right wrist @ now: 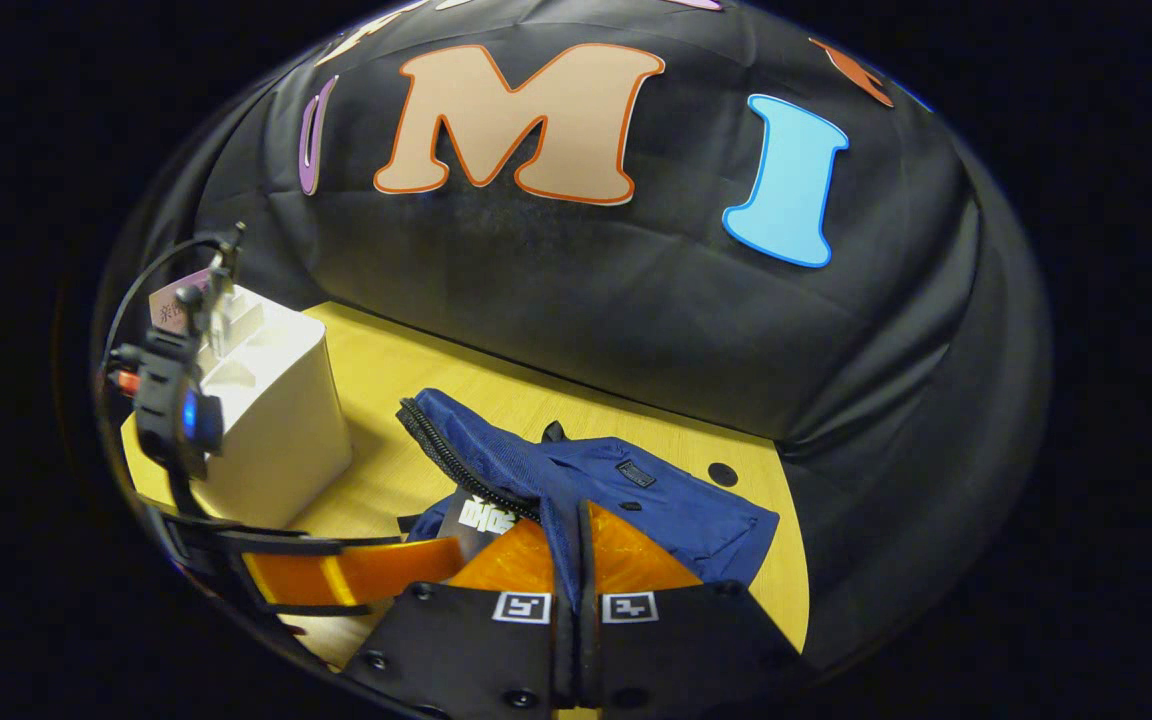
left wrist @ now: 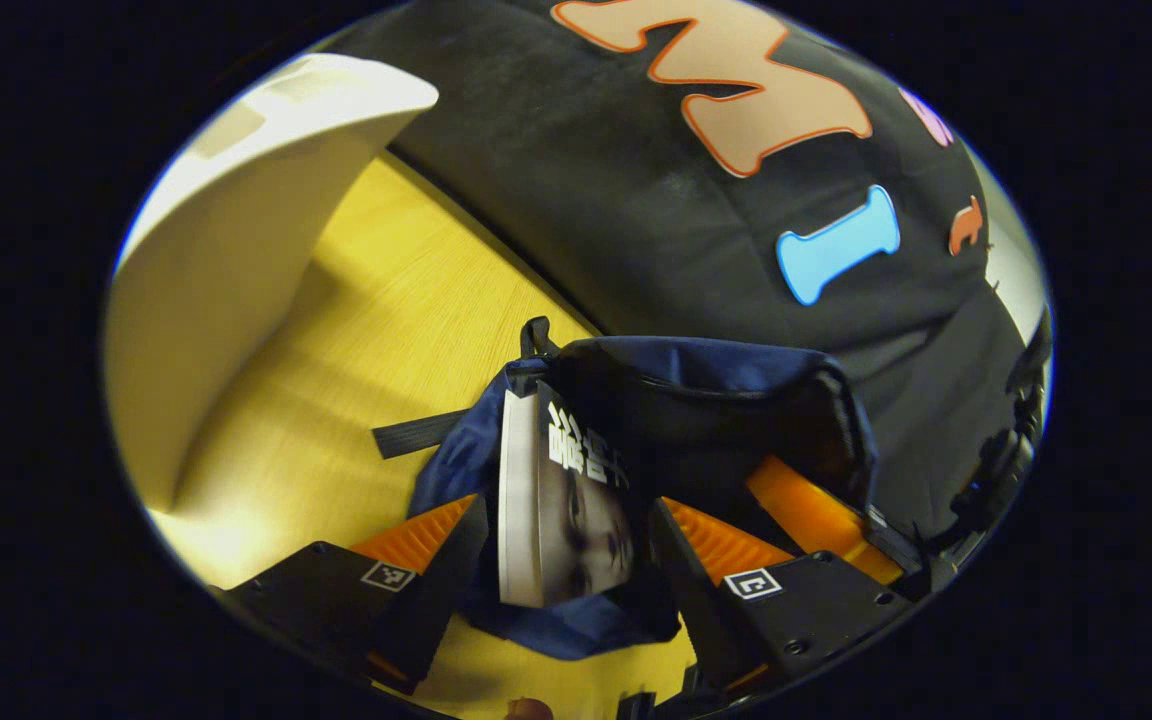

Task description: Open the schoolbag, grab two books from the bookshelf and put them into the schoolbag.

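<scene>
I am lowering a book with a white page edge and a dark printed cover (left wrist: 556,500) into the open mouth of a navy blue fabric schoolbag (right wrist: 636,490) that lies on the yellow wooden bench (right wrist: 386,380). My left gripper (left wrist: 561,545) stands wide, its two fingers either side of the book; I cannot tell whether they press on it. My right gripper (right wrist: 581,560) is clamped narrow on the bag's zippered flap, lifting it so the opening gapes (the flap is what keeps the mouth clear).

To do this well, I judge I should keep the flap pulled up and away, slide the book in spine-first along the bag's inner wall, and let go only once it sits deep inside.

The book stands upright just ahead of my left fingers, already partly within the bag. The white box-shaped bookshelf (right wrist: 276,410) stands near the bench's left edge, apart from the bag.
</scene>
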`<state>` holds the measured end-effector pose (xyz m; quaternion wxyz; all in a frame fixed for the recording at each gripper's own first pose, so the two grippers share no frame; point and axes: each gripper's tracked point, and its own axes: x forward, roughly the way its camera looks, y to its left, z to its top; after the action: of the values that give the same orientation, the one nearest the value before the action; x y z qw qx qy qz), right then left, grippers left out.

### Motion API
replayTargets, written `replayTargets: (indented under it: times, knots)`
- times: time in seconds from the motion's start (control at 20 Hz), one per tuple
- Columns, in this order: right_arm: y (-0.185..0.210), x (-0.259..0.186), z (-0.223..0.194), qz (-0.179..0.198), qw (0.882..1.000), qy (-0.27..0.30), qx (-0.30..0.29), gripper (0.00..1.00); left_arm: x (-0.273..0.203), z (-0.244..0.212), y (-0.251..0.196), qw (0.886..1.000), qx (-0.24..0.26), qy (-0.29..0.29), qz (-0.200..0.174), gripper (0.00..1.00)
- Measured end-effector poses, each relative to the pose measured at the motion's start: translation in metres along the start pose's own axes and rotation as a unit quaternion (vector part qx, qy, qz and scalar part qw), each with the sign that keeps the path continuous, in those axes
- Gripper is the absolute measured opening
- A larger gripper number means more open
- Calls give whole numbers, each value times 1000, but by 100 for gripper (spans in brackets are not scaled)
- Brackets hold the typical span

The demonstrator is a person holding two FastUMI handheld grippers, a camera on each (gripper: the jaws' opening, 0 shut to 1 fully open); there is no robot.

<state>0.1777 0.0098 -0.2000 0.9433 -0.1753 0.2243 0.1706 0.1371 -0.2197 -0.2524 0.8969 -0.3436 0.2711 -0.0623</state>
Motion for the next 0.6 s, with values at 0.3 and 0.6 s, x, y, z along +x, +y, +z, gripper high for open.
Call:
replayTargets:
  times: [0.3, 0.6]
  knots:
    - [1, -3, -2, -2, 1000, 3, -8, 5, -92, 60, -14, 995, 102, -14, 12, 95]
    - [-2, -2, -3, -3, 1000, 6, -9, 5, -192, 155, 14, 985, 138, -47, 94, 95]
